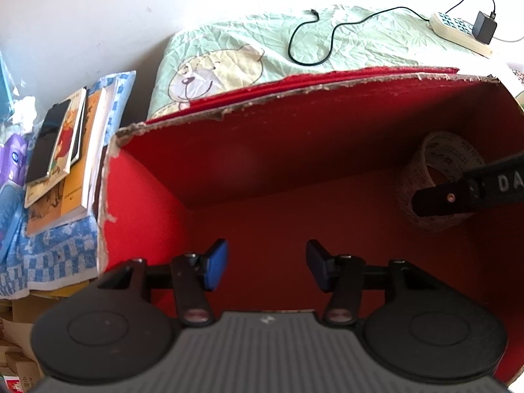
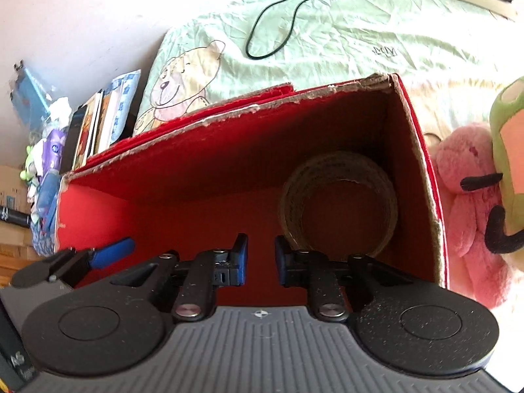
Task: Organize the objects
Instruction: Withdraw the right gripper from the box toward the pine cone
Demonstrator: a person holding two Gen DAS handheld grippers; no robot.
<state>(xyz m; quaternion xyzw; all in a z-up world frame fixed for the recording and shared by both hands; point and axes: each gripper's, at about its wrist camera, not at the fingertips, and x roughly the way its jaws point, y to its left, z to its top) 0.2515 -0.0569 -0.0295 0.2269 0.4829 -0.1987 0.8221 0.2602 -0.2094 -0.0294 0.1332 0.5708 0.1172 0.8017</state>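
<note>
Red box (image 1: 294,163): cardboard, open at the top, torn pale edges along its rim; it stands on the bed and both pairs of fingers reach into it.
Tape roll (image 2: 339,203): printed, pale brown, lying in the far right corner of the box floor, just ahead and to the right of the right fingers; its near edge is hidden behind the right-hand pad, so contact cannot be told.
Right gripper (image 2: 261,260): blue-padded fingers a small gap apart with nothing between them, low inside the box.
Left gripper (image 1: 267,263): fingers spread wide and empty, over the bare red floor, well to the left of the tape roll.
Other arm seen from the left wrist: a black finger of the right gripper lies across the tape roll, beyond the left fingers to the right.
Bed sheet (image 1: 360,39): pale green with a bear print, beyond the far wall of the box.
Black cable (image 1: 330,37): looped on the sheet, running to a charger (image 1: 484,28) plugged into a power strip (image 1: 458,32), far right of the fingers.
Books (image 1: 65,163): stacked with a dark phone (image 1: 47,144) on top, on a blue checked cloth (image 1: 55,252) left of the box.
Pink plush toy (image 2: 471,206): just outside the right wall of the box, against a green toy (image 2: 507,150).
</note>
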